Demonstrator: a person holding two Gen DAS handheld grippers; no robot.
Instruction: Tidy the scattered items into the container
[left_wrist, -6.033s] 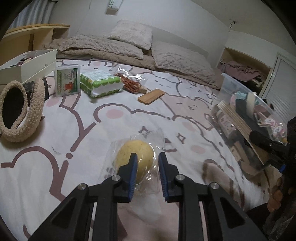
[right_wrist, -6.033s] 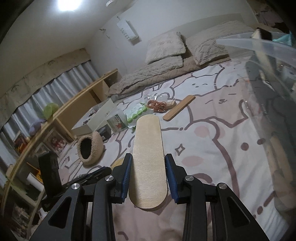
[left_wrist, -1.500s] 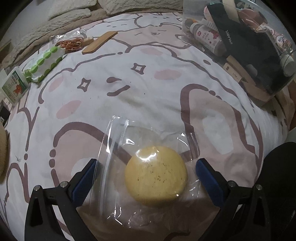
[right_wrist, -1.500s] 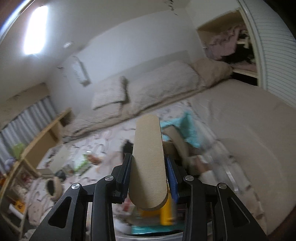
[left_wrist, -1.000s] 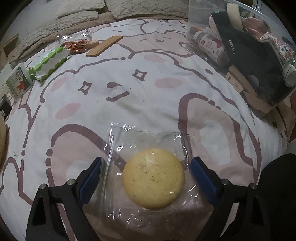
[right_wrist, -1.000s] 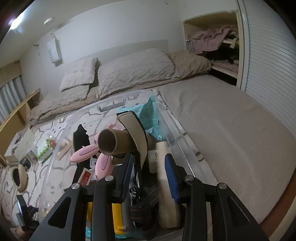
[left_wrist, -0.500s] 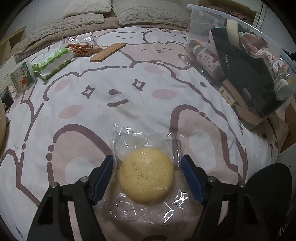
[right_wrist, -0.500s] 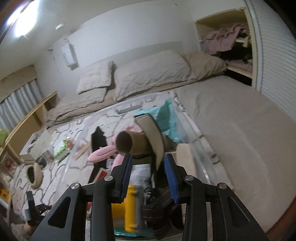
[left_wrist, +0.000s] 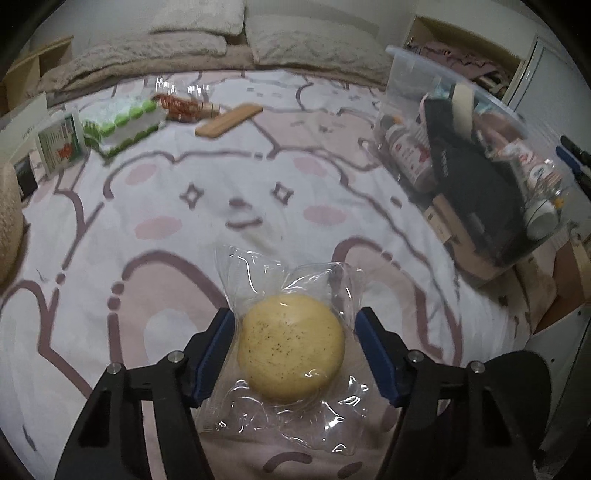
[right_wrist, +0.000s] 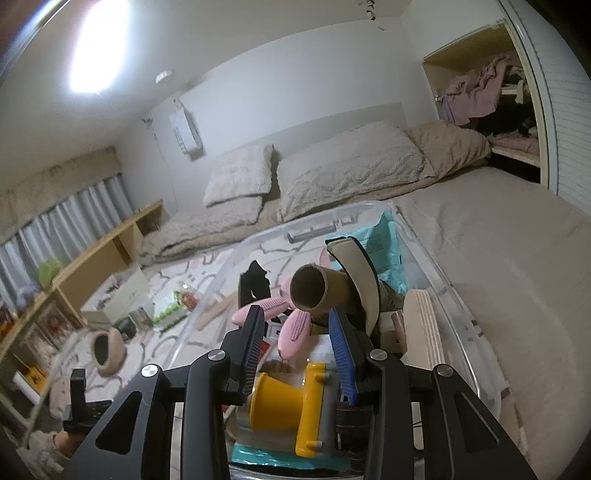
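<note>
A round yellow bun in a clear wrapper sits between the blue pads of my left gripper, low over the patterned bedspread. The jaws are closing, and the pads press the wrapper's crumpled sides. The clear plastic container stands at the right of the bed, packed with items. My right gripper hovers over that container, open, with nothing between its fingers. A pale wooden board stands on edge inside it, to the right of the gripper.
On the far left of the bed lie a green-and-white pack, a bagged orange item, a wooden board and a small box. A fluffy round thing sits at the left edge. Pillows line the headboard.
The left jaws have closed in on the wrapped bun, squeezing its wrapper, and the gripper has risen. The right gripper, now without the board it held, has tilted upward over the container.
</note>
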